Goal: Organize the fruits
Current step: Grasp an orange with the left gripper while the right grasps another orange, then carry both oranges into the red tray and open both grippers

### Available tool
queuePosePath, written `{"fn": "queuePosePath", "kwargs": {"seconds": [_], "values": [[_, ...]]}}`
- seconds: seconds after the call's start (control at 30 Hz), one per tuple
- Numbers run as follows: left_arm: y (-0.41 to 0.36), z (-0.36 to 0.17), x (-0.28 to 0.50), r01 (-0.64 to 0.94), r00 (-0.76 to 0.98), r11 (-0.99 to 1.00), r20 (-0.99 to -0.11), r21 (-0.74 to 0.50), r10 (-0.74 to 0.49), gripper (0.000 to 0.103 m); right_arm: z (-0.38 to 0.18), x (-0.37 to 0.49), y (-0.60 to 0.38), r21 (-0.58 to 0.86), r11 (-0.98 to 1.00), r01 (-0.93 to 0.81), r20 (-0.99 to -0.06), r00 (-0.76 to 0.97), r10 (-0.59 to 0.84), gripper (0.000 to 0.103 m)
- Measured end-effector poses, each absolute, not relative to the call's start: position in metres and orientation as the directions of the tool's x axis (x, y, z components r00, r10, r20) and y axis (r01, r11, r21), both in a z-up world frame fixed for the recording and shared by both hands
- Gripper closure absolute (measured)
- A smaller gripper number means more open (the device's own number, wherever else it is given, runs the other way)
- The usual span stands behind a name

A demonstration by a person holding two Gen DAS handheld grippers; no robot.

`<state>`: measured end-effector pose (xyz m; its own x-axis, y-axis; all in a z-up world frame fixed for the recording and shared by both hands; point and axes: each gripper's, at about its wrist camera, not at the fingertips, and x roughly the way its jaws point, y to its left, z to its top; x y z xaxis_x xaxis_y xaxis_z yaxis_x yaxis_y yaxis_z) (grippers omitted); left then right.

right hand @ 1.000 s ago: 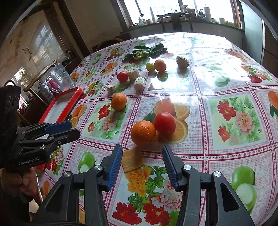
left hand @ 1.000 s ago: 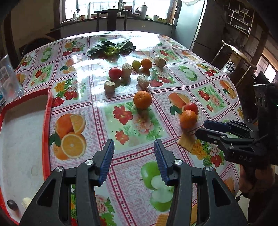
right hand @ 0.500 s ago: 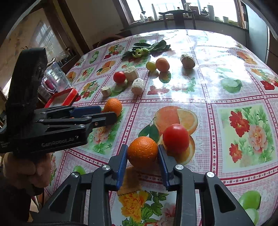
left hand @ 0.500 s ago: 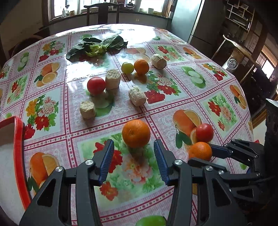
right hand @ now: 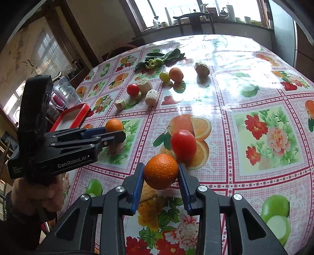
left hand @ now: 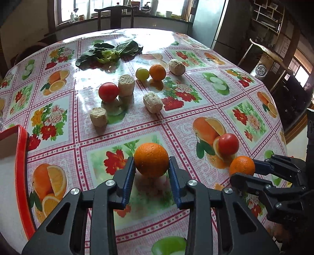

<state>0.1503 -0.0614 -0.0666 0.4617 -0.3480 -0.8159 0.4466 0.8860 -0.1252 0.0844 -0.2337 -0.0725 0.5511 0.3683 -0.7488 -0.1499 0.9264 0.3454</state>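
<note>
Currently L claw (left hand: 151,172) clenched on near orange (left hand: 151,159), R claw (right hand: 160,183) on second orange (right hand: 161,171); both gripped at widest girth, prob. for red tray (left hand: 23,176).

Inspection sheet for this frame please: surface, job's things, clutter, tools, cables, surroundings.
Surface: round table under a glossy fruit-print cloth.
Job's things: near orange between the left tool's pads; second orange between the right tool's pads; third orange far back beside a yellow-green fruit; two tomatoes; red tray at left edge.
Clutter: four pale cylindrical chunks; leafy greens; cracker partly hidden under the right tool.
Tools: left tool and right tool each closed on an orange.
Cables: nothing seen.
Surroundings: chair, window sill with bottles.
</note>
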Motion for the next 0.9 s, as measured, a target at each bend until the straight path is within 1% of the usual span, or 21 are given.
{"fn": "queuePosePath", "kwargs": {"seconds": [0.2,0.9], "values": [[-0.04,-0.058,0.125,0.417,0.481,0.898,-0.803,-0.144,-0.352,0.072,-0.061,0.076,-0.219,0.338,0.924,-0.181,-0.736,0.56,0.379,0.069],[0.065,-0.032,0.062,0.285,0.587,0.949,-0.758,-0.135,-0.285,0.072,-0.03,0.061,-0.121,0.298,0.89,-0.346,-0.715,0.537,0.448,0.069]]}}
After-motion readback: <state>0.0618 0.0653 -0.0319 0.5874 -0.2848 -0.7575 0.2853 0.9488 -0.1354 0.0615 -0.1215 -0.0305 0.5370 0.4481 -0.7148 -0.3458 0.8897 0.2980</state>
